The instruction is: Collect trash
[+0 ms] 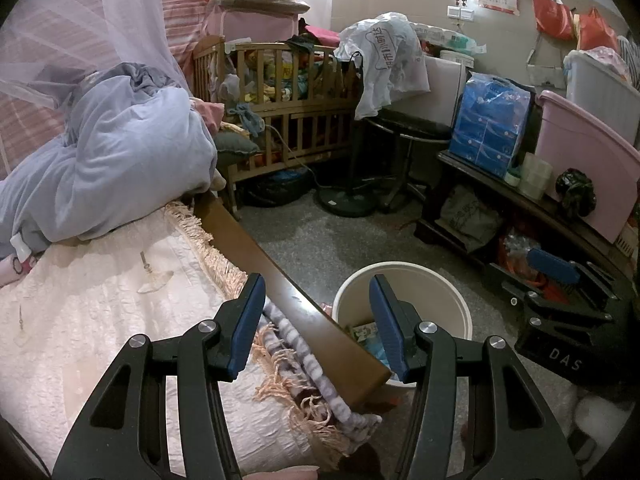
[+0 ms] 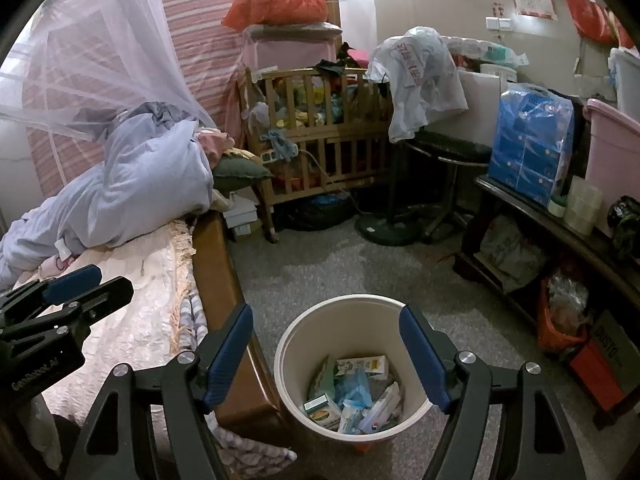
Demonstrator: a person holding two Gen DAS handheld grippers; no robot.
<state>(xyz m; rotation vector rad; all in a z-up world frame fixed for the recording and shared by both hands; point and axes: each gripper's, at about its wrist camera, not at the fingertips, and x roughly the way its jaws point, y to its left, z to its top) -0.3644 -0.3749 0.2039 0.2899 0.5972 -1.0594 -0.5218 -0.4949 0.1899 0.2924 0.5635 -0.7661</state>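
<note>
A round cream bin [image 2: 352, 364] stands upright on the speckled grey floor [image 2: 340, 268], mouth facing straight up, just beside the brown wooden bed rail [image 2: 224, 292]. Inside it lies a loose heap of trash [image 2: 352, 396]: small cartons, a blue plastic scrap and flat packets, lying at mixed angles with no common direction.

The right gripper [image 2: 326, 354] hangs over the bin, its 2 blue-padded fingers spread wide and holding nothing; the bin's opening shows between them. The left gripper [image 1: 316, 322] is likewise spread wide and empty, poised over the foot corner of the bed, with the rail running diagonally between its fingers and the bin's rim [image 1: 404, 270] behind its right finger. Each gripper shows at the edge of the other's view.

On the bed lie a pale fringed bedspread [image 1: 100, 308] and a bundled lavender quilt [image 1: 120, 152] under a mosquito net [image 2: 100, 40]. Across the room stands a wooden crib [image 2: 320, 120] piled with clothes, and a dark bench [image 1: 532, 200] along the right wall carries a blue tissue pack [image 1: 490, 124].
</note>
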